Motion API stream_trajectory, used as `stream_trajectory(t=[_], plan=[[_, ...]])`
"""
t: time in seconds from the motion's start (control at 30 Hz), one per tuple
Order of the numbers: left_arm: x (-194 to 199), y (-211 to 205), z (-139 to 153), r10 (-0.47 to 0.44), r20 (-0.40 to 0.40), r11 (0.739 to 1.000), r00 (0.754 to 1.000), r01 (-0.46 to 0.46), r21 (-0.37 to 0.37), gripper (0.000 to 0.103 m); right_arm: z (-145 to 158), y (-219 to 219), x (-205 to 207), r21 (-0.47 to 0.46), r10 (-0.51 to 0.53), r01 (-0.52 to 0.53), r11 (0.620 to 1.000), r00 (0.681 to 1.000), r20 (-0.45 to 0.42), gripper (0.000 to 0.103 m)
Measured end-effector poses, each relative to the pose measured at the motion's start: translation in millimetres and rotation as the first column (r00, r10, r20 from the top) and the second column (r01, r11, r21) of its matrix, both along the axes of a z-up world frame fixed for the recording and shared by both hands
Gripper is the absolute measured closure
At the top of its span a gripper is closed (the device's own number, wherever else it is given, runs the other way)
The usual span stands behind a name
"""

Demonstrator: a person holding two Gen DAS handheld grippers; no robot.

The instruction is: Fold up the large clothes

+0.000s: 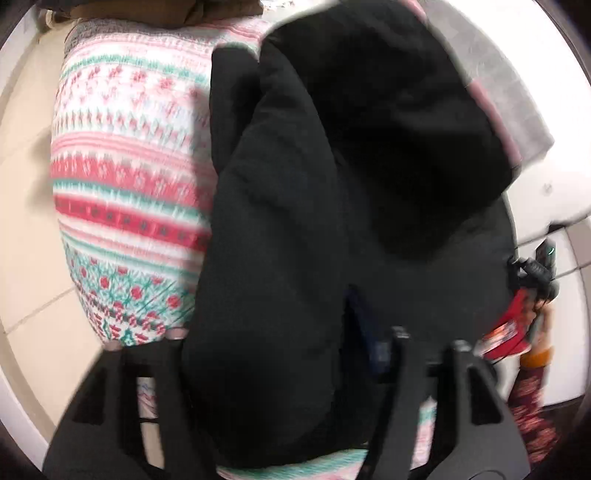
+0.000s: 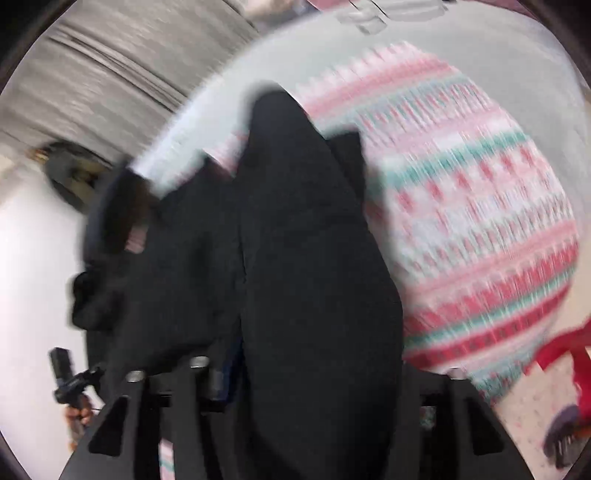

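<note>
- A black garment (image 1: 295,229) is seen draped over a patterned blanket (image 1: 129,177) with pink, red and teal stripes, and it fills the middle of both views.
- In the left wrist view, the garment bulges up between the two fingers of the left gripper (image 1: 288,343); the fingers are spread wide with the thick fold sitting in the gap, but it can't be told whether anything is actually pinched.
- Same story for the right gripper (image 2: 325,369): the black fabric (image 2: 295,258) is bunched between the widely spaced fingers, and a real grip can't be confirmed, since the fingertips are mostly buried under cloth.
- The blanket is laid on a pale surface (image 1: 26,221); whether that's floor or desk can't be told.
- The right gripper's body (image 1: 535,273) is caught at the right edge of the left wrist view, held by a hand in a red patterned sleeve (image 1: 532,406).
- In the right wrist view the left gripper's body (image 2: 70,380) is spotted low on the left, just beside the garment's edge.
- Something brown (image 1: 177,11) is piled at the blanket's far end.
- Grey fabric (image 2: 110,74) is seen at the top left of the right wrist view.
- Both views are pretty blurred, the right one more so.
</note>
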State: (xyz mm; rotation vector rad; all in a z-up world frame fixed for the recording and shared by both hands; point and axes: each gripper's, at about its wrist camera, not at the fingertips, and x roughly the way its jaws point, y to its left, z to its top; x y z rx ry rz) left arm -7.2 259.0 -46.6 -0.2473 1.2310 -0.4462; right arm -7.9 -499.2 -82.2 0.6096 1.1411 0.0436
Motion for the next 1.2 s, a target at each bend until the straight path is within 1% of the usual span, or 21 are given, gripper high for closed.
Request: stream_trajectory(t=[0.03, 0.1, 0.17, 0.3, 0.4, 0.47, 0.57, 0.6, 0.63, 0.67, 0.7, 0.73, 0.8, 0.87, 0.9, 0.97, 1.03, 1.1, 1.13, 1.17, 1.2], plan=[[-5, 5, 4, 0.002, 0.025, 1.000, 1.000, -0.001, -0.027, 0.035, -10, 0, -3, -0.037, -0.008, 0.007, 0.999, 1.000, -0.027, 0.036], [-9, 9, 14, 0.006, 0.028, 1.000, 1.000, -0.006, -0.001, 0.028, -10, -2, -5, -0.058, -0.016, 0.014, 0.998, 0.999, -0.028, 0.033], [-4, 11, 27, -0.007, 0.063, 0.999, 0.998, 0.003, 0.052, 0.027, 5, -3, -7, -0.114, -0.013, 0.010, 0.993, 1.000, -0.021, 0.032], [1, 3, 54, -0.046, 0.157, 0.988, 0.986, 0.022, 0.153, 0.027, 45, 2, 1, -0.313, 0.002, 0.014, 0.950, 0.999, 0.052, 0.029], [20, -11, 67, -0.085, 0.235, 0.980, 0.968, 0.039, 0.195, 0.027, 52, 3, 35, -0.352, 0.039, 0.002, 0.936, 0.993, 0.108, 0.029], [37, -20, 71, -0.092, 0.278, 0.974, 0.956, 0.029, 0.223, 0.027, 54, 12, 60, -0.389, 0.060, -0.001, 0.921, 0.988, 0.140, 0.029], [64, -36, 69, -0.081, 0.299, 0.977, 0.951, 0.017, 0.211, 0.027, 39, 29, 96, -0.410, 0.079, -0.002, 0.912, 0.982, 0.169, 0.029], [70, -39, 68, -0.071, 0.299, 0.979, 0.952, 0.010, 0.202, 0.033, 33, 34, 105, -0.405, 0.070, 0.004, 0.914, 0.983, 0.168, 0.029], [75, -45, 69, -0.061, 0.305, 0.981, 0.950, 0.001, 0.192, 0.043, 26, 35, 116, -0.399, 0.048, 0.024, 0.917, 0.985, 0.169, 0.034], [81, -51, 66, -0.058, 0.317, 0.982, 0.947, -0.003, 0.188, 0.083, 20, 34, 120, -0.393, 0.031, 0.042, 0.919, 0.984, 0.176, 0.044], [77, -50, 71, -0.056, 0.324, 0.983, 0.944, -0.005, 0.186, 0.095, 14, 33, 124, -0.383, 0.010, 0.063, 0.922, 0.983, 0.185, 0.079], [84, -51, 80, -0.037, 0.337, 0.985, 0.941, -0.023, 0.174, 0.095, 10, 32, 126, -0.368, -0.017, 0.087, 0.926, 0.982, 0.190, 0.093], [75, -62, 90, -0.011, 0.410, 0.992, 0.912, -0.042, 0.121, 0.095, 14, 28, 120, -0.316, -0.070, 0.155, 0.936, 0.962, 0.263, 0.095], [56, -58, 111, 0.009, 0.507, 0.992, 0.862, -0.070, 0.102, 0.096, 27, 30, 114, -0.330, -0.077, 0.192, 0.924, 0.940, 0.333, 0.097], [56, -56, 119, 0.026, 0.540, 0.993, 0.841, -0.086, 0.087, 0.096, 35, 31, 110, -0.341, -0.079, 0.216, 0.915, 0.924, 0.373, 0.098], [59, -51, 137, 0.083, 0.585, 0.989, 0.807, -0.137, 0.049, 0.096, 52, 27, 107, -0.342, -0.097, 0.264, 0.902, 0.895, 0.436, 0.098], [74, -50, 149, 0.137, 0.616, 0.982, 0.776, -0.187, 0.017, 0.096, 69, 24, 114, -0.334, -0.123, 0.318, 0.887, 0.861, 0.494, 0.098], [93, -51, 151, 0.177, 0.655, 0.969, 0.734, -0.248, 0.018, 0.096, 84, 20, 125, -0.338, -0.136, 0.365, 0.868, 0.828, 0.544, 0.098], [105, -52, 148, 0.185, 0.675, 0.959, 0.714, -0.283, 0.036, 0.096, 88, 17, 133, -0.341, -0.142, 0.383, 0.859, 0.817, 0.559, 0.098], [116, -55, 143, 0.184, 0.685, 0.952, 0.705, -0.301, 0.053, 0.096, 89, 13, 147, -0.341, -0.152, 0.400, 0.851, 0.809, 0.567, 0.098], [129, -59, 134, 0.179, 0.698, 0.941, 0.693, -0.328, 0.084, 0.096, 90, 9, 155, -0.340, -0.158, 0.403, 0.850, 0.811, 0.564, 0.098]])
